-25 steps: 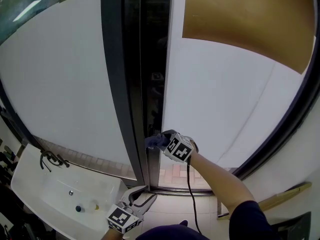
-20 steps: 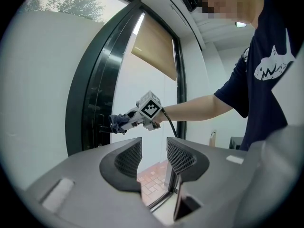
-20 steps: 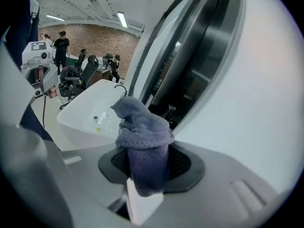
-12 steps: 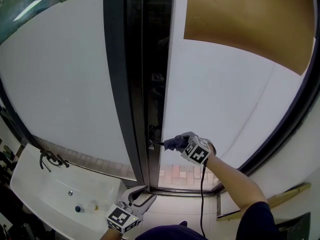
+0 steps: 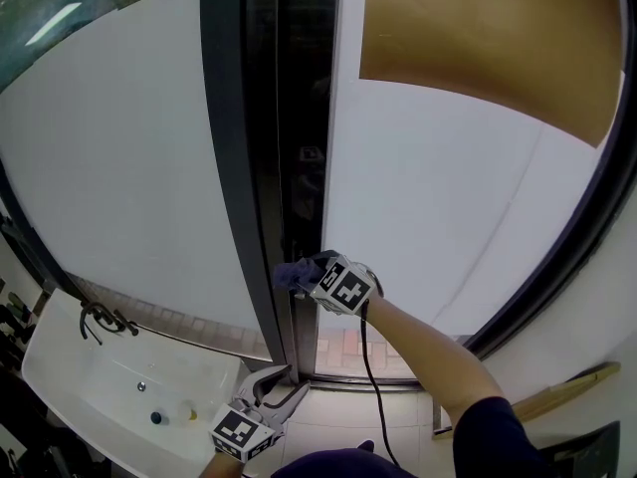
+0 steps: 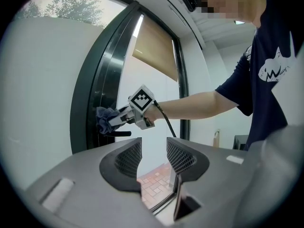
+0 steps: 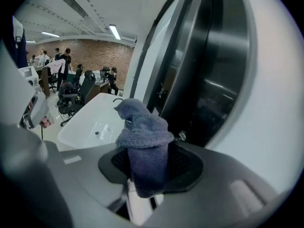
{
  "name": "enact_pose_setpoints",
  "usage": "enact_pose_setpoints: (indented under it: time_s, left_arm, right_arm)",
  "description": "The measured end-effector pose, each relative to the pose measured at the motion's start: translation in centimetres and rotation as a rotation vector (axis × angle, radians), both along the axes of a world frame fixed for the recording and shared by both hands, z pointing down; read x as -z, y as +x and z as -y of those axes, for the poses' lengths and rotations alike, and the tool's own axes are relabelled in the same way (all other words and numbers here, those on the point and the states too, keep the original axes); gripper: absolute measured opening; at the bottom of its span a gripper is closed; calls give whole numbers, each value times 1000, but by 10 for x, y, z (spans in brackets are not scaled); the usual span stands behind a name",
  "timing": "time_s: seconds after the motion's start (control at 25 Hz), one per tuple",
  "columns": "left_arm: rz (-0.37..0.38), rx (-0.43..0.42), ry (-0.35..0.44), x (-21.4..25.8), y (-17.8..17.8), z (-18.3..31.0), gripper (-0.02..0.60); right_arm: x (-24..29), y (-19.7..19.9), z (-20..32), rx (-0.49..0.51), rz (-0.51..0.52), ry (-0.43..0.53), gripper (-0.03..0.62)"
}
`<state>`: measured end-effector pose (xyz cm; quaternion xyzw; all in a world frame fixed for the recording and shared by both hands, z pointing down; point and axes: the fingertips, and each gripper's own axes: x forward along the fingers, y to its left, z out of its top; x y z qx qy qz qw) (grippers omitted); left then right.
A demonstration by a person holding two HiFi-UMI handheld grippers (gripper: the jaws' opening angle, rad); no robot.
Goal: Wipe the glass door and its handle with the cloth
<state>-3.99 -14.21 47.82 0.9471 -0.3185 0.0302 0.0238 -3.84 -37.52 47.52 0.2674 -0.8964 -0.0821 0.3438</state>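
Right gripper (image 5: 315, 274) is clamping a bunched, knitted blue-grey cloth (image 7: 142, 137) at the glossy dark edge of the glass door (image 5: 438, 197), just above its slim black bar handle (image 6: 118, 133). Left gripper (image 6: 153, 158) is hanging low, its mesh-textured jaws apart and empty.

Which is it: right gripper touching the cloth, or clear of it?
Touching. The right gripper view shows the right gripper shut on the cloth, which stands pinched between its jaws.
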Motion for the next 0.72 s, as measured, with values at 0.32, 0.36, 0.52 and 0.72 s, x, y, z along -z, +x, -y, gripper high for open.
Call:
enact_pose_setpoints:
  time_s: [0.32, 0.36, 0.52, 0.72]
  left_arm:
    - [11, 24, 22, 17, 0, 20, 166]
    - [13, 26, 30, 19, 1, 23, 166]
    - [10, 24, 57, 30, 4, 32, 166]
    - [8, 18, 67, 33, 8, 37, 166]
  right_arm:
    - [-21, 9, 9, -38, -57, -53, 149]
    - [-22, 16, 7, -42, -52, -68, 149]
    - [-28, 56, 3, -83, -44, -106, 149]
    - [-31, 99, -6, -108, -102, -95, 149]
